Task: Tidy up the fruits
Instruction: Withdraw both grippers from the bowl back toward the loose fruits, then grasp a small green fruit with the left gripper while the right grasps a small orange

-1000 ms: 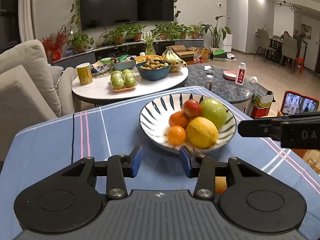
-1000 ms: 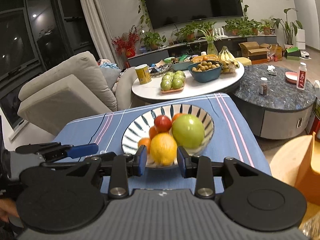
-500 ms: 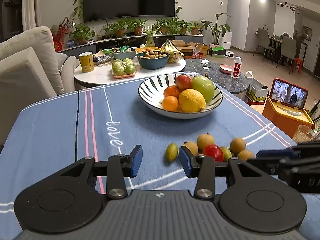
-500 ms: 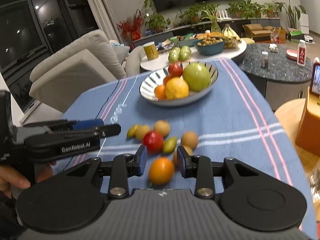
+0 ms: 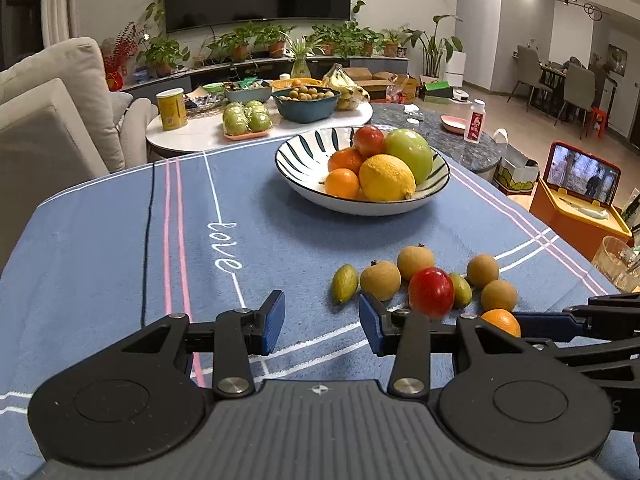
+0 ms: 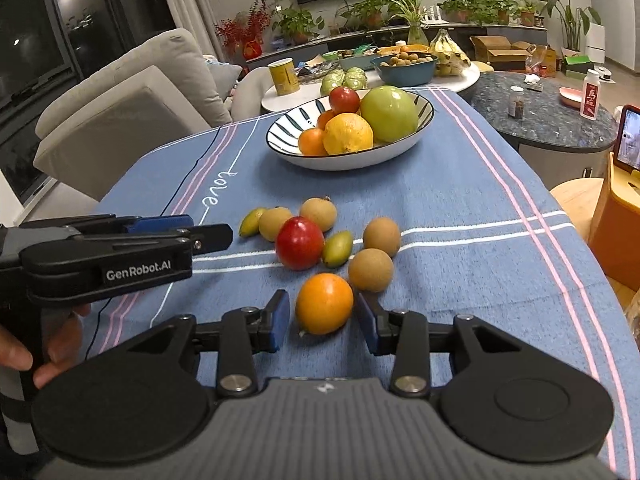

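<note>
Right wrist view has dropped from the striped bowl (image 6: pixel 416 118) down to the loose fruit on the blue-clothed tabletop (image 6: pixel 460 208), so picking looks about to start. That bowl already carries five fruits. Both hands have come lower: the right gripper (image 6: pixel 323 318) stands unclenched astride the small orange (image 6: pixel 324 303), pads not touching; the left gripper (image 5: pixel 322 322) is released, empty, near a green oval fruit (image 5: pixel 344 282). Beyond are a sofa and a plant-lined television wall.

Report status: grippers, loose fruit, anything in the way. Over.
Left gripper open, empty. Right gripper open, orange on the cloth between its fingers, not pinched. Brown fruit crowds the orange; red fruit and bowl beyond.
</note>
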Demonstrator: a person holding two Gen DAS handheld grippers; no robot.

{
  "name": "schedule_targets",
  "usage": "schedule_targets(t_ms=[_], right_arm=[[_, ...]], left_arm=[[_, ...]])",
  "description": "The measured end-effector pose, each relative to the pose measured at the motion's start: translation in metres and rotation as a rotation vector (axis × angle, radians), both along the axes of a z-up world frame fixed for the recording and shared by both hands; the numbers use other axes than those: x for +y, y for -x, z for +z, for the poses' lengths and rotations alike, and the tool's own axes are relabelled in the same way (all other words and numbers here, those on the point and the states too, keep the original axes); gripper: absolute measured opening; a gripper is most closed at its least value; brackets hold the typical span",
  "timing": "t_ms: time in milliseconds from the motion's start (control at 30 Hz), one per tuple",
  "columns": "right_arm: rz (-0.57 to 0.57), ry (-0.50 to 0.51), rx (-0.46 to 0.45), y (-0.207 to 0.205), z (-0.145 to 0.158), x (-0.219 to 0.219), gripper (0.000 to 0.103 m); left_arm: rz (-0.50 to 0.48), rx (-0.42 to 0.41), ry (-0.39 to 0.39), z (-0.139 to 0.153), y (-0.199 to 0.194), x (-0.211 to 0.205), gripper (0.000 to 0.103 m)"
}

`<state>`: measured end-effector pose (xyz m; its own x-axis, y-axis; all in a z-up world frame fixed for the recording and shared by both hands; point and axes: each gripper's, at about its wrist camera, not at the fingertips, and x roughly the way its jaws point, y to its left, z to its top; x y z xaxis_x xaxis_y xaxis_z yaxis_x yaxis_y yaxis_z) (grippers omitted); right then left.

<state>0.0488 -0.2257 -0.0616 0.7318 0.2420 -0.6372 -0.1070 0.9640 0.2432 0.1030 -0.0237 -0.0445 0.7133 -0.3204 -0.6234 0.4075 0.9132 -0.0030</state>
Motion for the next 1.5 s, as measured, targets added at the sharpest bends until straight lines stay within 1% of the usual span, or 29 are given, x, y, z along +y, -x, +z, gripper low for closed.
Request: schedule_targets(t_ms=[100, 300, 467, 500, 533, 600, 767, 1033, 1267, 1500], right_arm=[[-0.006, -0.002, -0.011, 0.0, -0.002, 0.0, 0.058], [0.022, 0.028, -0.039, 0.001, -0.003, 0.003, 0.058], [0.026, 0.02, -0.039, 0.001, -0.002, 0.002, 0.058], [0.026, 0.018, -0.038, 0.001, -0.002, 0.002, 0.058], [0.027, 0.016, -0.037, 0.001, -0.002, 0.002, 0.058], [0.029, 0.009, -0.035, 0.001, -0.001, 0.001, 0.058], [0.046, -0.008, -0.04, 0.004, 0.002, 0.003, 0.058], [0.041, -0.024, -0.088, 0.008, 0.015, 0.0, 0.058], [0.011, -0.023, -0.145, 0.0, 0.033, -0.007, 0.058], [-0.016, -0.033, -0.182, -0.013, 0.041, -0.017, 0.058]], left_arm=[[-0.005, 0.007, -0.009, -0.005, -0.005, -0.004, 0.039], [-0.003, 0.019, -0.018, -0.012, -0.018, -0.01, 0.037], [-0.016, 0.007, -0.033, -0.014, -0.026, -0.016, 0.035], [-0.019, 0.005, -0.035, -0.015, -0.027, -0.017, 0.03], [-0.028, 0.004, -0.03, -0.015, -0.028, -0.018, 0.023], [-0.036, 0.009, -0.02, -0.015, -0.028, -0.019, 0.016], [-0.028, 0.015, -0.009, -0.012, -0.025, -0.017, 0.016], [-0.039, -0.029, 0.018, 0.007, -0.016, -0.015, 0.016], [-0.052, -0.059, 0.036, 0.022, -0.013, -0.017, 0.016], [-0.048, -0.074, 0.031, 0.026, -0.02, -0.021, 0.016]])
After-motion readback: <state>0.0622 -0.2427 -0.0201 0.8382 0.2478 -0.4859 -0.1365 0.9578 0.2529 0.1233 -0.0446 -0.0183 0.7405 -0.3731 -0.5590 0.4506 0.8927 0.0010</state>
